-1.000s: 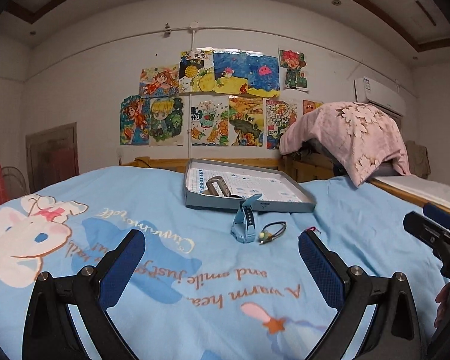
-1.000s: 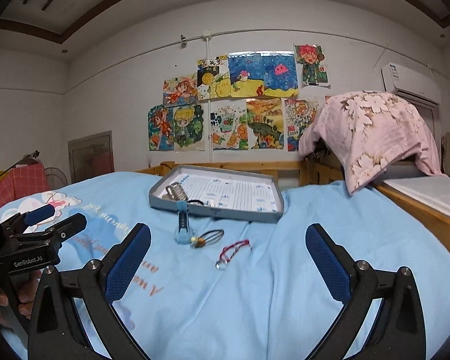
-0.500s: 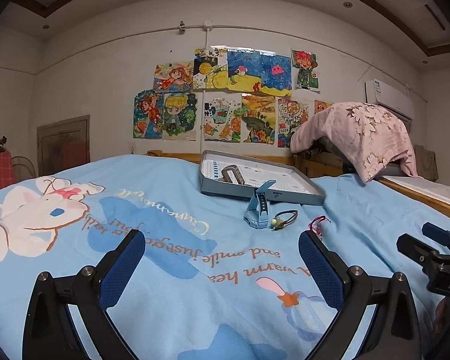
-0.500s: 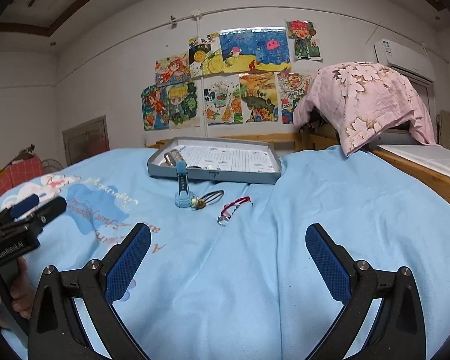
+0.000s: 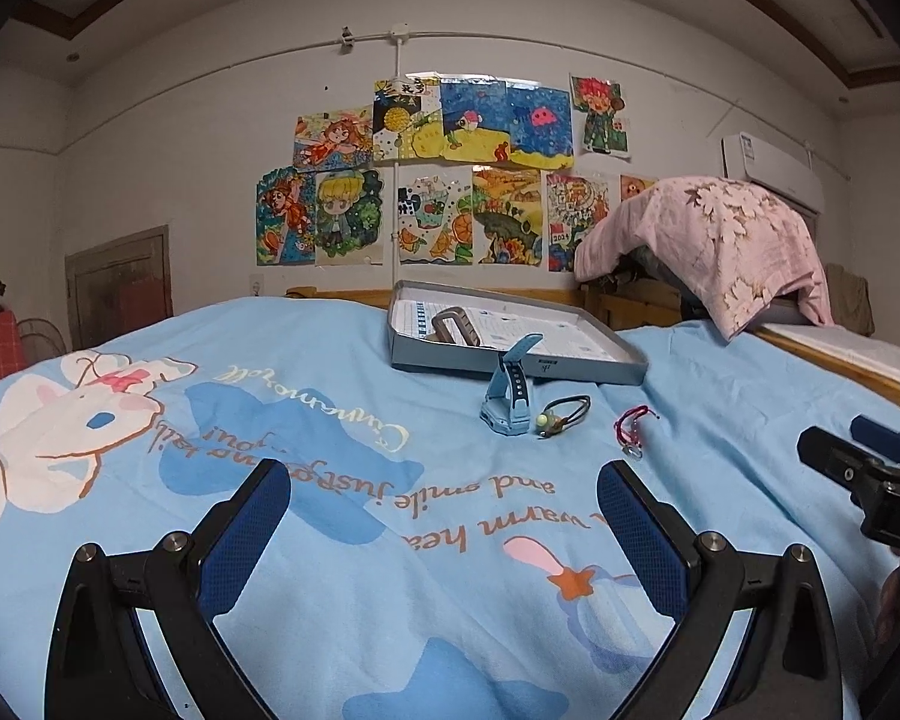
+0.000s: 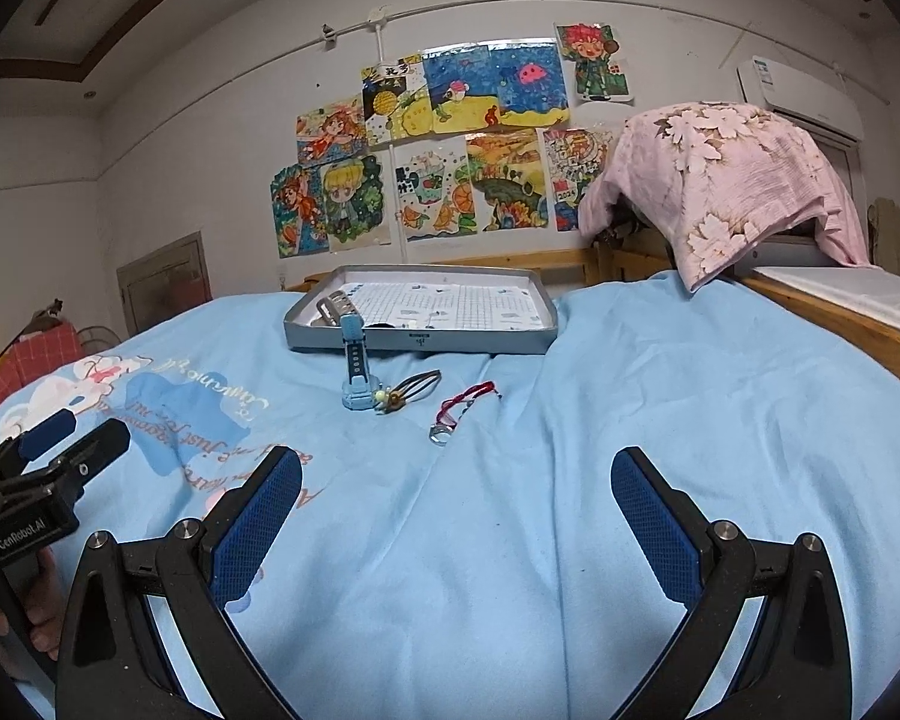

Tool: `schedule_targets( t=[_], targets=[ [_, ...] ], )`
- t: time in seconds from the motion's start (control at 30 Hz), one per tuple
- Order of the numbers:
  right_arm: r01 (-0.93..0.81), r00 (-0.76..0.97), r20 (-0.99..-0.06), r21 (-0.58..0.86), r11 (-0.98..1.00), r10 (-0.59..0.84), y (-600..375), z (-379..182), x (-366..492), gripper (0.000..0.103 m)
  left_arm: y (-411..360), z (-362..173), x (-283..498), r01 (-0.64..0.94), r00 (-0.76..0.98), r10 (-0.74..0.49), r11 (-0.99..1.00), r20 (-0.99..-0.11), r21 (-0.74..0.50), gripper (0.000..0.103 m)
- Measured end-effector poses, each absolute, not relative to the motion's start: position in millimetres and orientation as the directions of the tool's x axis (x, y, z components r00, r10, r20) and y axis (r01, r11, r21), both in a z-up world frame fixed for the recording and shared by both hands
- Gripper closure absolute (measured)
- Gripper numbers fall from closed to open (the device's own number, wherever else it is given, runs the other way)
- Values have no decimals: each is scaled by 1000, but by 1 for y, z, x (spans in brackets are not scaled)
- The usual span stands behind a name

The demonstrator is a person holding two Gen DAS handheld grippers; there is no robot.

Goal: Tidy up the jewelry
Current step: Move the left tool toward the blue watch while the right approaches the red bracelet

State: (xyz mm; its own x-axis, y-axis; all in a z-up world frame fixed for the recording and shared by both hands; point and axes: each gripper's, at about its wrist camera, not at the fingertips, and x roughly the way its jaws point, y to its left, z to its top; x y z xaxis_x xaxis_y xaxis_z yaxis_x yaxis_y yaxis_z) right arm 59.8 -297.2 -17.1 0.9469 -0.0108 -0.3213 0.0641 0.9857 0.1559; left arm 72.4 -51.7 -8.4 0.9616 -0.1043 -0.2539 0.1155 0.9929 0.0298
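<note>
A grey tray [image 5: 519, 366] [image 6: 420, 342] lies on the blue bed cover with a grey watch band [image 5: 455, 327] [image 6: 332, 307] inside it. In front of the tray lie a blue watch [image 5: 506, 396] [image 6: 355, 369], a dark cord bracelet with beads [image 5: 561, 411] [image 6: 408, 390] and a red string bracelet with a ring [image 5: 632, 426] [image 6: 462, 405]. My left gripper [image 5: 441, 516] is open and empty, well short of them. My right gripper [image 6: 456, 501] is open and empty, also short of them.
A pink flowered cloth [image 5: 714, 240] [image 6: 726, 180] drapes a pile at the back right. A wooden bed rail [image 6: 840, 324] runs along the right edge. Drawings cover the far wall [image 5: 438, 180]. Each gripper shows at the edge of the other's view [image 5: 870, 480] [image 6: 36, 480].
Both grippers have risen and tilted downward, so more of the bed cover shows and the jewelry sits higher in each view. Nothing on the bed has moved.
</note>
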Motion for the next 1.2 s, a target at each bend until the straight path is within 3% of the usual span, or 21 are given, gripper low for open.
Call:
schedule_targets(
  t=[0.43, 0.53, 0.63, 0.7, 0.77, 0.87, 0.93, 1.0, 1.07, 1.1, 1.2],
  targets=[
    [131, 947, -303, 64, 989, -106, -299, 0, 64, 2, -66, 1, 118, 234, 905, -198, 971, -378, 52, 0],
    [102, 954, -285, 12, 995, -94, -298, 4, 75, 7, -66, -1, 140, 235, 889, -203, 972, -411, 28, 0],
    [73, 953, -299, 65, 995, -51, -303, 2, 87, 23, -66, -2, 164, 226, 876, -206, 974, -436, -7, 2],
    [46, 951, -308, 101, 994, -13, -307, -2, 98, 42, -69, -5, 178, 215, 869, -202, 976, -452, -23, 8],
    [11, 951, -307, 113, 994, 24, -310, -4, 114, 53, -73, -7, 194, 198, 866, -188, 980, -464, -28, 10],
    [-27, 949, -305, 150, 988, 72, -316, -7, 144, 54, -78, -7, 212, 197, 866, -196, 979, -460, -46, 13],
    [-34, 945, -315, 167, 985, 86, -320, -11, 164, 55, -84, -8, 226, 207, 864, -206, 977, -459, -48, 22],
    [-52, 937, -329, 204, 978, 118, -325, -15, 187, 70, -92, -9, 240, 216, 862, -204, 976, -464, -28, 28],
    [-63, 928, -345, 219, 974, 138, -325, -21, 208, 74, -102, -12, 254, 228, 859, -200, 974, -471, 2, 38],
    [-78, 923, -350, 233, 969, 158, -325, -23, 217, 82, -105, -15, 261, 234, 856, -200, 972, -476, 13, 41],
    [-128, 896, -371, 313, 941, 245, -326, -38, 246, 90, -111, -23, 277, 241, 846, -204, 970, -492, 13, 41]
  ],
)
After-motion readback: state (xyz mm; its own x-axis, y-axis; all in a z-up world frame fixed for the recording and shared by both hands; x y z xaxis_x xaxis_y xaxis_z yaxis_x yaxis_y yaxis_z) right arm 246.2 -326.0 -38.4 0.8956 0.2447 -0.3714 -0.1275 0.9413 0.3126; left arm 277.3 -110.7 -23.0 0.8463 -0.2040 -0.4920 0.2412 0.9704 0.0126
